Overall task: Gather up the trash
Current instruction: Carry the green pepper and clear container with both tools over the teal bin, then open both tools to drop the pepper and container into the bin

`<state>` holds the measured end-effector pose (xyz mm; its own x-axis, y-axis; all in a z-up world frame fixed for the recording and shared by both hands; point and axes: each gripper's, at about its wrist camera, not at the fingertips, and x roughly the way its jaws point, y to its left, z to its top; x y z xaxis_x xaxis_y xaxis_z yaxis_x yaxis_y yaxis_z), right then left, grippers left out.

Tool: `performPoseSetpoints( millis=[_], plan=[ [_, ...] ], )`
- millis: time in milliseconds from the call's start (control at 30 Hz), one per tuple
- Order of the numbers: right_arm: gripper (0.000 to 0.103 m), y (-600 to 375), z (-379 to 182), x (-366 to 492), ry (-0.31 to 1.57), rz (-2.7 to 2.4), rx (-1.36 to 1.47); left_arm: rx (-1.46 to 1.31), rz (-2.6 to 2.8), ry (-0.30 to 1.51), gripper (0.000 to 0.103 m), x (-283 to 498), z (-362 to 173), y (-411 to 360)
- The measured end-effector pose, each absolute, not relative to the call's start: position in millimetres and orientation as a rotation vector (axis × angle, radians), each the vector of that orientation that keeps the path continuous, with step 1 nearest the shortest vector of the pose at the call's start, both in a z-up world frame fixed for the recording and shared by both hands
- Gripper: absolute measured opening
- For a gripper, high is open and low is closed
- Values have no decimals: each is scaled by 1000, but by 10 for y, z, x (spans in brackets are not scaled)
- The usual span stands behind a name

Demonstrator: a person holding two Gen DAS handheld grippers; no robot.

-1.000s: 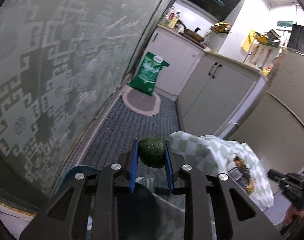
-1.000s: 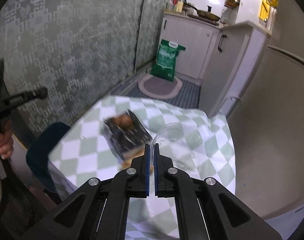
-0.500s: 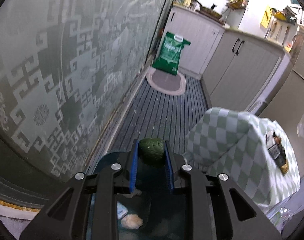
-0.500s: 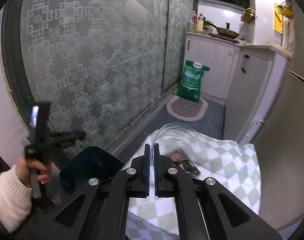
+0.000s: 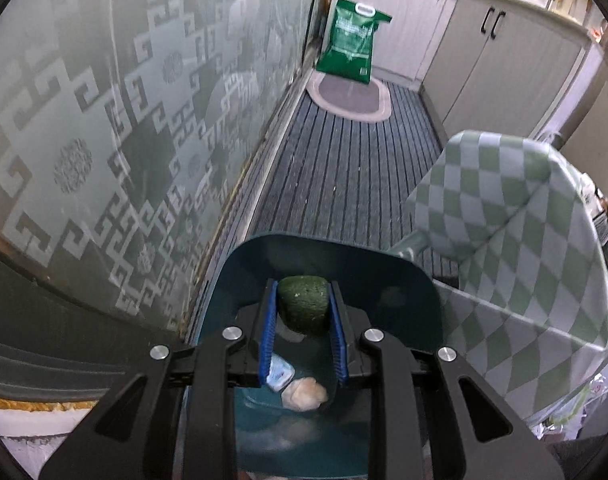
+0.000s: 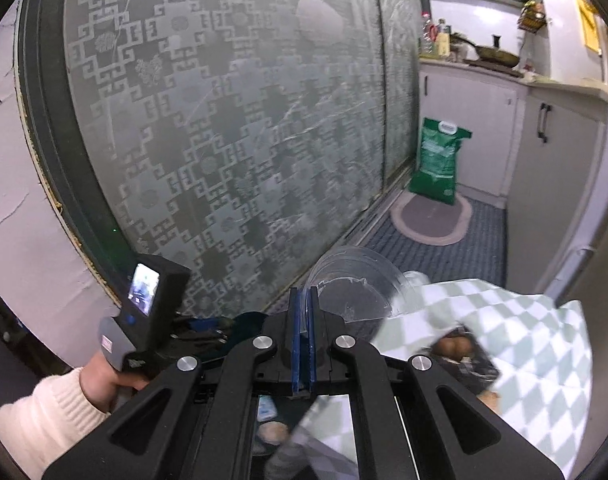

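My left gripper (image 5: 303,304) is shut on a dark green avocado (image 5: 303,309) and holds it over the open dark teal trash bin (image 5: 408,280). Inside the bin lie a crumpled beige wad (image 5: 304,394) and a small pale blue packet (image 5: 279,372). My right gripper (image 6: 302,300) is shut on the rim of a clear plastic lid (image 6: 356,280), held above the checked table's left edge. A dark snack packet (image 6: 460,350) lies on the green and white checked tablecloth (image 6: 544,360). The left gripper's handle and camera (image 6: 139,320) show in the right wrist view.
A patterned frosted glass door (image 5: 103,120) runs along the left. A green sack (image 5: 350,42) stands on an oval mat (image 5: 350,96) at the far end of the striped floor. White cabinets (image 5: 504,60) line the right. The bin stands between door and table.
My left gripper carried the avocado down and over the bin, whose inside now shows. My right gripper lifted the clear lid off the table and swung left toward the bin.
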<state>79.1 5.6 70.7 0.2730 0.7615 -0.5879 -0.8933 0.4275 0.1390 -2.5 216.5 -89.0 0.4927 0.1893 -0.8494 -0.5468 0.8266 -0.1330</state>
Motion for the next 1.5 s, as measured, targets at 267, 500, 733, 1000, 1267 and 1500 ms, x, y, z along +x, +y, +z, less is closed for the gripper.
performPoseSetpoints(
  millis=[267, 500, 733, 1000, 1267, 1500],
  plan=[
    [3, 471, 408, 728, 765, 1183, -282, -403, 442, 1077, 26, -14, -1138, 2146],
    [3, 800, 71, 684, 895, 1194, -354, -411, 439, 1183, 26, -33, -1345, 2154],
    [3, 1030, -314, 634, 1043, 1190, -431, -404, 420, 1253, 30, -42, -1478, 2123],
    [3, 1163, -615, 636, 1128, 1167, -486, -403, 433, 1219, 43, -104, -1375, 2159],
    [3, 1189, -755, 565, 1166, 1181, -533, -424, 451, 1112, 51, -164, -1098, 2246],
    [3, 1192, -797, 518, 1179, 1198, -545, -446, 461, 970, 53, -242, -793, 2296]
  ],
)
